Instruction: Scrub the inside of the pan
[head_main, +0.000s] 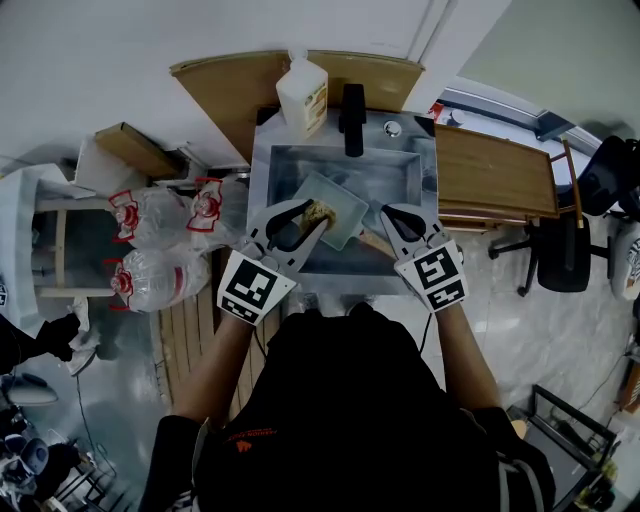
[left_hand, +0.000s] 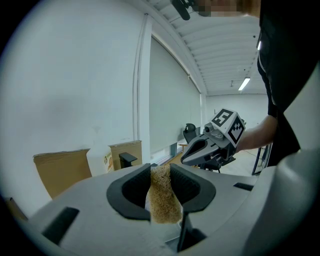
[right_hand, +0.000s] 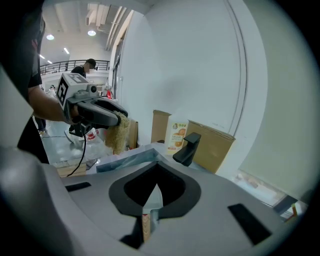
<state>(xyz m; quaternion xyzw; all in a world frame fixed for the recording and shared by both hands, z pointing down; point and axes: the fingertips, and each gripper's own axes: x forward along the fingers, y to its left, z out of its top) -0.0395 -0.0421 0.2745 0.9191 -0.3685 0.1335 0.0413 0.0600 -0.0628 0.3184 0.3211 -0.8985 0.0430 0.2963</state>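
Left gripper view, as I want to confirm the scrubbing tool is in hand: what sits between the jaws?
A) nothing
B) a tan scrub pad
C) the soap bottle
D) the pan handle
B: the left gripper is shut on the tan scrub pad, with a jaw pressing on each side of it; the pan handle is in the right gripper.

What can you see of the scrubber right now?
The scrubber is a tan pad of coarse, loofah-like fibres. It is pinched on edge between the left gripper's jaws, squeezed narrow there. In the head view it sits over the left edge of the pan, in the sink; whether it touches the pan is unclear.
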